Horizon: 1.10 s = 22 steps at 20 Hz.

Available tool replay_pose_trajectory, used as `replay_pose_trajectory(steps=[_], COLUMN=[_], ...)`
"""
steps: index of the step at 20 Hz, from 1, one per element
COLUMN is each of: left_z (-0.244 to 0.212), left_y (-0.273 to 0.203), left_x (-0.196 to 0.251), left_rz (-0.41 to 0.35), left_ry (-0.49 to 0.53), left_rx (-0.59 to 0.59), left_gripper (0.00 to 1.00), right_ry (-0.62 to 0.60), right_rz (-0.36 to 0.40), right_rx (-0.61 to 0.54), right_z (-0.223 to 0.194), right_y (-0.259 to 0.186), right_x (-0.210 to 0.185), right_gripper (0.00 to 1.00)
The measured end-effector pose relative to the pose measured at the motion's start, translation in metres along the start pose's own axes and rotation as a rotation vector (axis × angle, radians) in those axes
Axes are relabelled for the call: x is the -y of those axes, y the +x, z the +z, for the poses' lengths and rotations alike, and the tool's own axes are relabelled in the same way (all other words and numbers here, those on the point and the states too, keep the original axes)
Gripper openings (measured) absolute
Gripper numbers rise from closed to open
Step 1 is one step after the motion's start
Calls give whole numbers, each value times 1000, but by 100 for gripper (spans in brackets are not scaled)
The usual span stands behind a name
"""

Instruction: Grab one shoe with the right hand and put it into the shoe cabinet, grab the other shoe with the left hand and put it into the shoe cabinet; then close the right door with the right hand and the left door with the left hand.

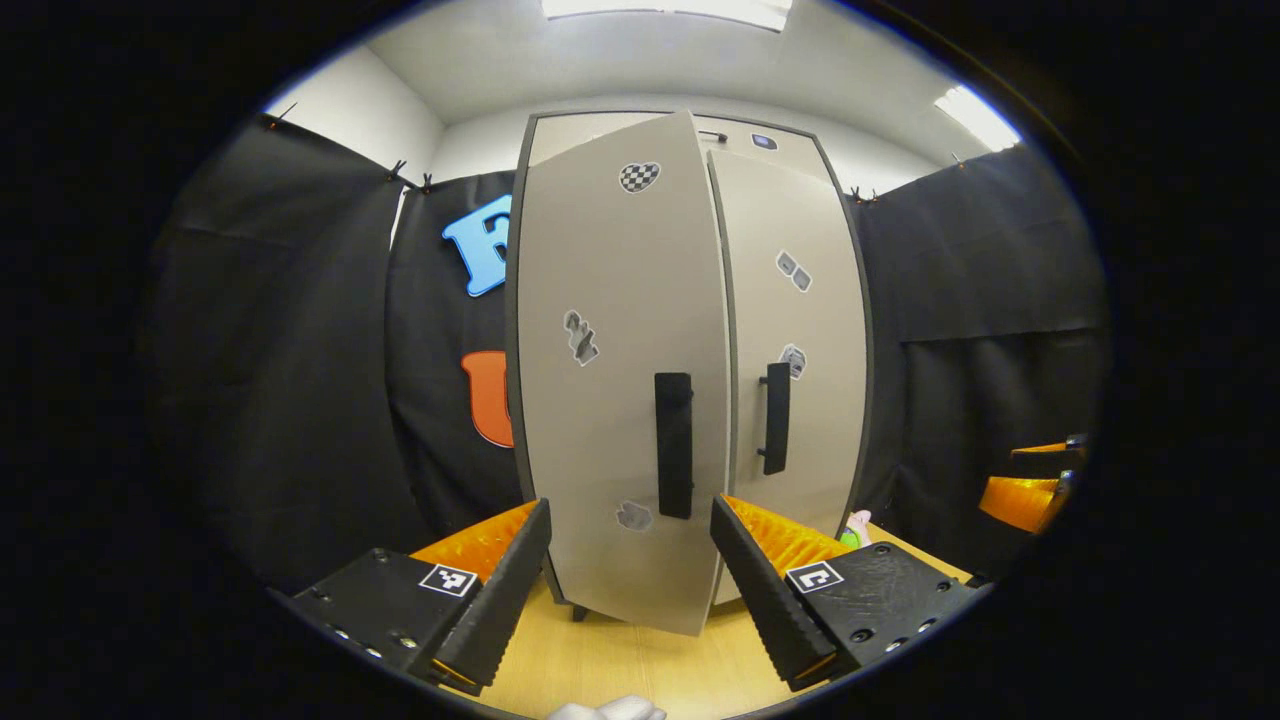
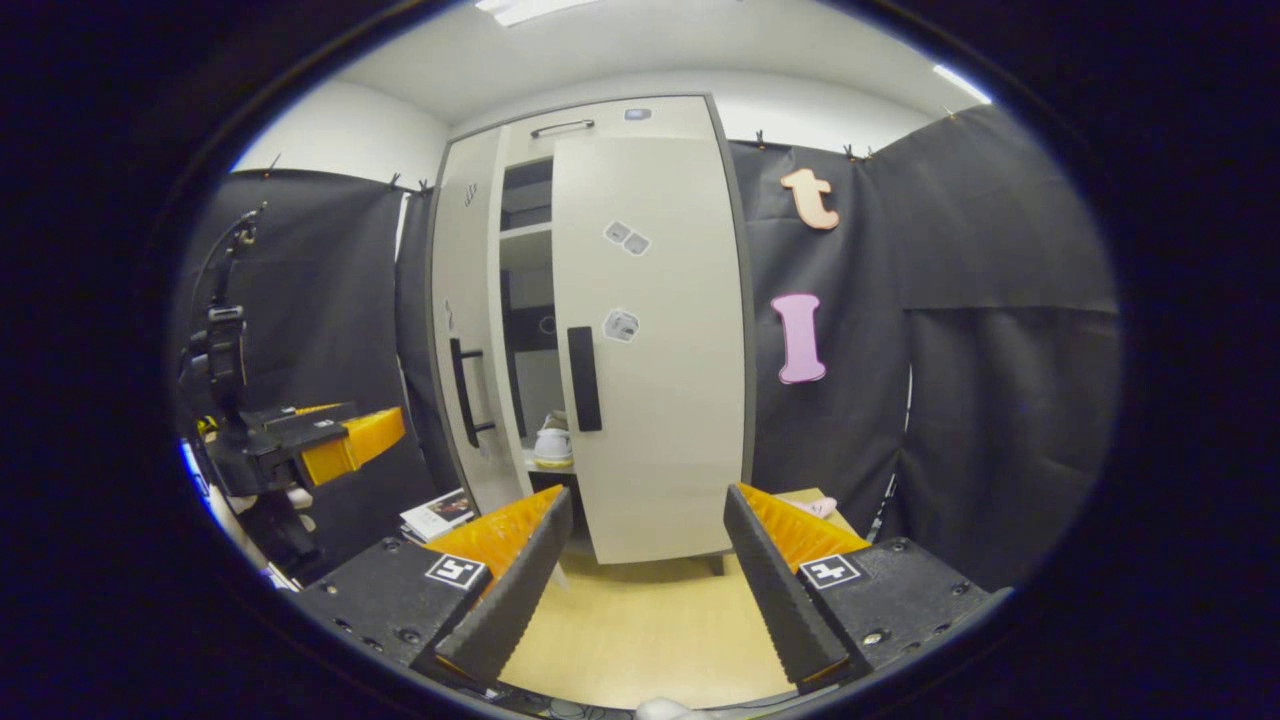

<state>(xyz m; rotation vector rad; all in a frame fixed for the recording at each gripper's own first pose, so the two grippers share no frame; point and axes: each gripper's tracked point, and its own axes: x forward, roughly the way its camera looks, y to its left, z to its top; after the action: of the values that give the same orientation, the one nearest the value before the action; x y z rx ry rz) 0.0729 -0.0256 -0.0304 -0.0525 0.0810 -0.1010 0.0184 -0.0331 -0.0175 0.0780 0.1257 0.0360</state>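
Pale grey panels make the shoe cabinet (image 1: 690,380), which stands at the far edge of the wooden table (image 1: 620,670). In the left gripper view, the left gripper (image 1: 630,585) is wide open and holds nothing; between its fingers is the left door (image 1: 610,400), swung partly out, with its black handle (image 1: 674,445). The right door (image 1: 795,330) beside it looks closed. At the right edge the right gripper (image 1: 1030,480) appears. In the right gripper view, the right gripper (image 2: 648,580) is also wide open and empty, facing the closed right door (image 2: 650,340). Through the gap a white shoe (image 2: 552,445) sits on a shelf inside. The left gripper (image 2: 330,440) is at the left, near the left door (image 2: 462,330).
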Motion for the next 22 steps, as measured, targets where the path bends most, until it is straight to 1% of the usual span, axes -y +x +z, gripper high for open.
replay_pose_trajectory(steps=[7, 11, 12, 13, 14, 15, 16, 17, 18, 19, 20, 21, 22], left_z=[-4, -9, -11, -13, -14, -17, -17, -18, -19, -23, -25, -27, -27], left_y=[-34, -53, -57, -61, -63, -65, -67, -69, -71, -72, -73, -73, -73], left_x=[-8, -18, -19, -21, -23, -25, -25, -27, -30, -31, -32, -32, -32], left_rz=[26, 52, 58, 64, 69, 71, 74, 77, 85, 88, 89, 89, 89], left_ry=[16, 21, 23, 28, 31, 33, 34, 34, 34, 32, 30, 31, 34], left_rx=[-8, -16, -17, -18, -20, -23, -25, -21, -21, -25, -27, -30, -32], left_gripper=[96, 96, 100, 96, 96, 96, 100, 100, 96, 96, 96, 100, 96], right_ry=[-2, -11, -12, -14, -18, -21, -23, -27, -30, -33, -31, -28, -24], right_rz=[12, 15, 16, 17, 17, 16, 14, 10, 3, -6, -15, -18, -22], right_rx=[38, 44, 45, 45, 45, 46, 48, 51, 48, 48, 50, 49, 49], right_z=[11, 7, 6, 5, 5, 5, 5, 6, 6, 5, 5, 4, 5], right_y=[-7, -10, -10, -12, -12, -11, -12, -11, -11, -10, -10, -10, -11], right_x=[-20, -31, -34, -36, -38, -38, -38, -38, -37, -34, -31, -30, -29], right_gripper=[98, 99, 99, 99, 99, 99, 98, 99, 99, 98, 98, 98, 99])
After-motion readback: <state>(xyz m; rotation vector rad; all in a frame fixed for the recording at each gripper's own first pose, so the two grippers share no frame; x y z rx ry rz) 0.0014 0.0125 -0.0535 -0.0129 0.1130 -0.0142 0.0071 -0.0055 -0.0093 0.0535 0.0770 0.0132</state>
